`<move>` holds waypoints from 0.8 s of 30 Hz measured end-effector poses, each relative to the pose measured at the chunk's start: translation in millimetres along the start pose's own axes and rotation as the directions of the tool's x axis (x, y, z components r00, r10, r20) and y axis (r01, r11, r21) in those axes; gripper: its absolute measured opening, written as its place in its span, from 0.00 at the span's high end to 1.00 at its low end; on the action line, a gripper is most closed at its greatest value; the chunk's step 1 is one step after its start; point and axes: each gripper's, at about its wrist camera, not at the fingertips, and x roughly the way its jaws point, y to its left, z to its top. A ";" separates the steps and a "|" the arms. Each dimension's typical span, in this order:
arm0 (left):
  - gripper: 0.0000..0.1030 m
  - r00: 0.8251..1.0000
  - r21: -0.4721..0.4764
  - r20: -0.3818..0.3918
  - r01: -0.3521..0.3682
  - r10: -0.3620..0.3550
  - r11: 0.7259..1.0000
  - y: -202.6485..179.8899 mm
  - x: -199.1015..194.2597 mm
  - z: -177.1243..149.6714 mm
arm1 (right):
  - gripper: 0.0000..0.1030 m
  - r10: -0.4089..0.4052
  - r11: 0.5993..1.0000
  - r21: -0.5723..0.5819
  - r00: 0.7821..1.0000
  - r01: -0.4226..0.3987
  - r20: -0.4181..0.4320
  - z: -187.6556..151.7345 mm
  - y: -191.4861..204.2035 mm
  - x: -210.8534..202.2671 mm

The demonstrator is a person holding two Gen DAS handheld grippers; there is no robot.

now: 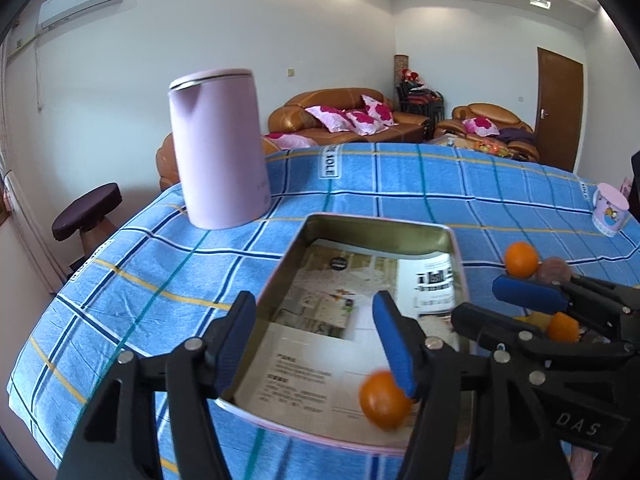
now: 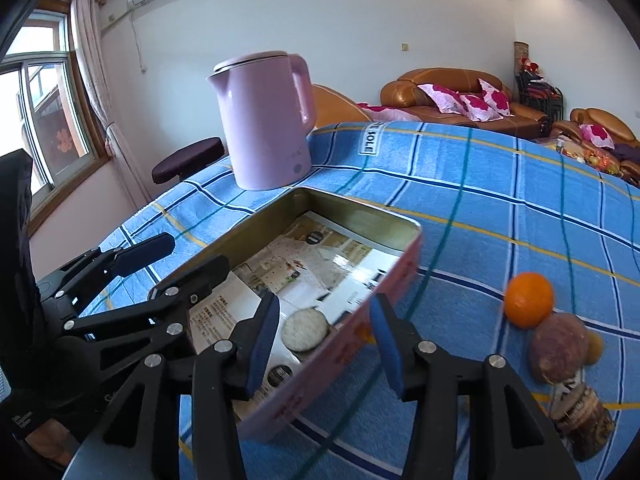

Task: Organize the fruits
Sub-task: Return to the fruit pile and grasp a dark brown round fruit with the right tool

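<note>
A pink rectangular tin (image 1: 400,226) (image 2: 404,256) with paper on its floor sits on the blue plaid tablecloth. My left gripper (image 1: 316,344) is open above the tin's near end; a blurred orange (image 1: 384,400) lies just below its right finger inside the tin. My right gripper (image 2: 326,344) is open over the tin's right wall, empty; it also shows in the left wrist view (image 1: 496,304). A round white cracker (image 2: 304,330) lies in the tin. Another orange (image 2: 529,299) (image 1: 521,259) and a purple fruit (image 2: 558,348) rest on the cloth to the right.
A pink kettle (image 1: 218,148) (image 2: 266,120) stands behind the tin. A pink mug (image 1: 610,210) is at the far right. A wrapped snack (image 2: 584,412) lies near the purple fruit. A dark stool (image 1: 86,212) stands beyond the table's left edge.
</note>
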 end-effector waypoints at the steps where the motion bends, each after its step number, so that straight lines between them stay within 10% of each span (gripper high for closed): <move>1: 0.36 1.000 0.002 0.002 0.007 -0.007 1.000 -3.0 -1.5 0.1 | 0.51 -0.005 1.000 0.004 1.000 0.005 0.001 -1.2 -2.7 -3.2; 24: 0.30 0.992 0.119 0.007 0.126 -0.128 0.985 -93.0 -17.3 -14.3 | 0.44 -0.216 0.974 0.100 0.969 0.205 0.117 -50.7 -81.4 -96.1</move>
